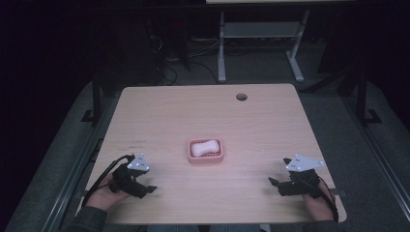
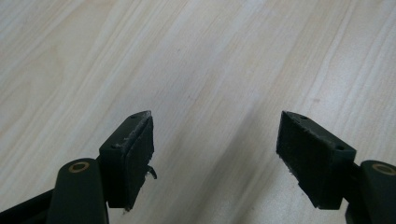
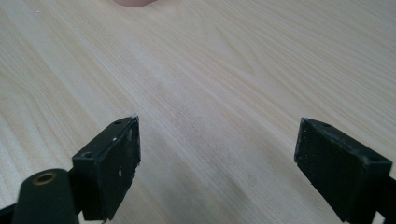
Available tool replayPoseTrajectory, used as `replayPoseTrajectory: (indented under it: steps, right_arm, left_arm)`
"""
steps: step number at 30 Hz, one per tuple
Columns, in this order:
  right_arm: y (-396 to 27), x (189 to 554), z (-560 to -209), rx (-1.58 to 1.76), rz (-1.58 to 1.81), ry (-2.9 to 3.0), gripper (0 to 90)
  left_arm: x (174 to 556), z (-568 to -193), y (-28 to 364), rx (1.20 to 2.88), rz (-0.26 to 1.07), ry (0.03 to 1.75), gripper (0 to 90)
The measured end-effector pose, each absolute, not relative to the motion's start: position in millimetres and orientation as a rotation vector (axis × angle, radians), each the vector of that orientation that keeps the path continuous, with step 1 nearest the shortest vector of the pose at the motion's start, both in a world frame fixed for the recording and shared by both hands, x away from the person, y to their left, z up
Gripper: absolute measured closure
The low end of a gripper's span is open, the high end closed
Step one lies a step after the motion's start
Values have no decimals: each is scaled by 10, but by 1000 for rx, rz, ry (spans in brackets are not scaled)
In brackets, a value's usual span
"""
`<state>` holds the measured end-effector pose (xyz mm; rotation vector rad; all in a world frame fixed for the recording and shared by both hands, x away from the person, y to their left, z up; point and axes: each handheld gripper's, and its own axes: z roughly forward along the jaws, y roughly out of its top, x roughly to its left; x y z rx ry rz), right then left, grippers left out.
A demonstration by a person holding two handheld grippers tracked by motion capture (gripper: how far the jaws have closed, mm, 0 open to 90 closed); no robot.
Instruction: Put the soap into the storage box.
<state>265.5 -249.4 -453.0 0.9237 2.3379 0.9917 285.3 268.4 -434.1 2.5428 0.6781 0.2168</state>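
Left gripper (image 1: 151, 189) and right gripper (image 1: 273, 182): black bodies, grey three-cornered top plates, black trailing cables. Jaws end in square black pads (image 2: 139, 158), edges scuffed; brass-ringed pivot holes. Dark sleeves.

1. Right gripper (image 3: 217, 154) hovers low, its 2 black jaws standing wide apart, nothing between them.
2. Pale wooden table (image 3: 224, 70) runs beneath.
3. A pink dish (image 3: 135, 3) edge peeks in at the top.

A lab or test room is suggested: a bare wooden worktop (image 1: 270, 121) is set on grey floor in a darkened space, loose cables (image 1: 167, 72) are strewn behind it, and a white-legged desk frame (image 1: 261, 36) is seen beyond.
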Motion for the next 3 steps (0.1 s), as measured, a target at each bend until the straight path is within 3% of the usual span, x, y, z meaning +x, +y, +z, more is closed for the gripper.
replayPoseTrajectory:
  steps: [3]
  right_arm:
    - [-2489, 2665, -4532, 910, 990, 2340, 137]
  left_arm:
    - [2830, -4341, 2678, 2538, 226, 679, 267]
